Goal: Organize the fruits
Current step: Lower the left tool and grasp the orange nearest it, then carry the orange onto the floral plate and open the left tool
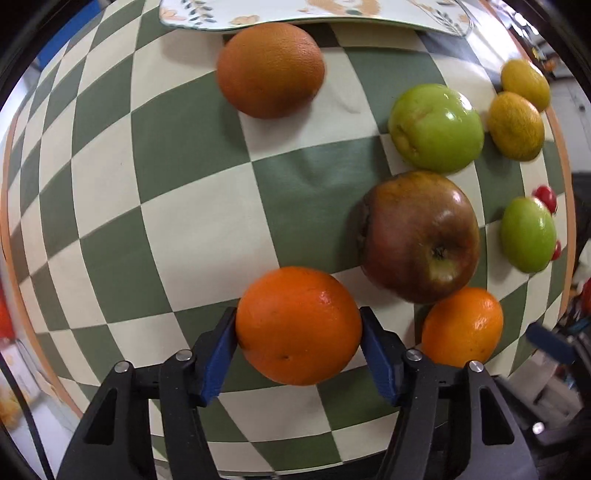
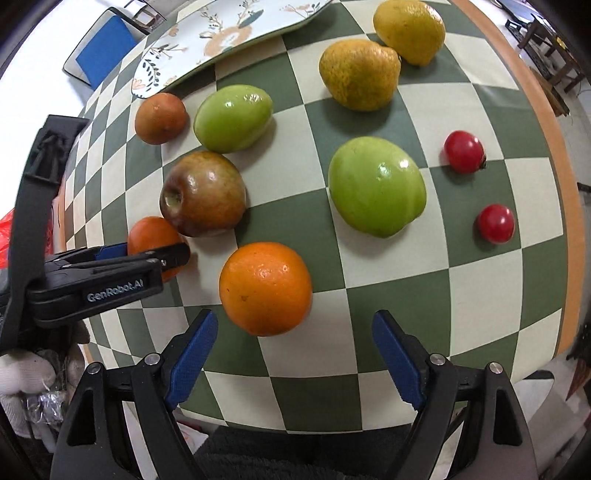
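Two grippers over a green-and-cream checked tablecloth [image 2: 369, 258]. Left edge of the right wrist view: left gripper [image 2: 155, 254], casing printed "GenRobot.AI", jaws clamped on a held orange [image 1: 298, 326]; a white-gloved hand [image 2: 22, 373] shows below it. Just right of that fruit, the red-brown apple [image 2: 203, 194], touching it. Bottom centre: right gripper [image 2: 291, 354], jaws spread wide, gripping nothing, a second orange [image 2: 265, 288] just ahead. Further right: green apple [image 2: 376, 186], then two cherry tomatoes [image 2: 464, 151]. Top left: floral plate [image 2: 221, 33], no fruit on its visible part.
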Demonstrator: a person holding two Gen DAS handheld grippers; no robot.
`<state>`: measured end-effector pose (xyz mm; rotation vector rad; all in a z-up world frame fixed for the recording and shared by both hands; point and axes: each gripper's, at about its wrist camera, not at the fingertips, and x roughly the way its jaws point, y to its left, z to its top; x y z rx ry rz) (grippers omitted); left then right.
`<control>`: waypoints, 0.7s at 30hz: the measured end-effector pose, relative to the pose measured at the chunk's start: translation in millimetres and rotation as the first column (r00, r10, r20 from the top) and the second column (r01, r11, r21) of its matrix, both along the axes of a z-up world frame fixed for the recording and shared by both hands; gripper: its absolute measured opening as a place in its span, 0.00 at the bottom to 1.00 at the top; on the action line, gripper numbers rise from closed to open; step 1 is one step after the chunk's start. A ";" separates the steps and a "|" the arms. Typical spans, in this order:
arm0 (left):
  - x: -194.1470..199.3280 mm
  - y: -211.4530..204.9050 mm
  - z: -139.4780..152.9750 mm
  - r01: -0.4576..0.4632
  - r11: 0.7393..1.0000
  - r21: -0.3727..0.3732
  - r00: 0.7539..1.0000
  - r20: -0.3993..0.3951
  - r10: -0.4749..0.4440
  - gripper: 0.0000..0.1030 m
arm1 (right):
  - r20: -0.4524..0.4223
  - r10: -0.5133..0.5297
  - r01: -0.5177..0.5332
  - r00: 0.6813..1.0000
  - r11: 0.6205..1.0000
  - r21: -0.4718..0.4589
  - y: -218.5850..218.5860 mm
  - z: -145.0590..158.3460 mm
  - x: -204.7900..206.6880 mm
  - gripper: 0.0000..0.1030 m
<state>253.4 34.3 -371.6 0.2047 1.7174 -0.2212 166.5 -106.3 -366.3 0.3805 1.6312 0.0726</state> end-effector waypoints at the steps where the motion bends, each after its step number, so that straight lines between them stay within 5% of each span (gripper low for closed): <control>1: -1.0 0.9 1.1 0.005 1.000 0.013 1.000 0.010 -0.005 0.59 | -0.001 -0.002 0.002 1.000 1.000 0.004 1.9 -0.5 0.6 0.85; 6: -14.7 26.0 9.7 -0.040 0.999 0.030 0.999 0.036 0.038 0.59 | 0.000 0.018 -0.018 1.000 1.000 0.006 19.4 -7.0 12.4 0.85; 12: -21.4 53.2 0.7 -0.124 0.992 0.009 0.992 0.037 0.123 0.59 | -0.041 0.034 -0.036 0.999 0.999 -0.037 33.3 -25.8 19.4 0.67; 21: -28.1 74.3 17.4 -0.157 0.987 -0.018 0.986 0.053 0.158 0.59 | -0.062 0.034 -0.035 0.998 0.999 -0.017 31.5 -19.7 15.3 0.64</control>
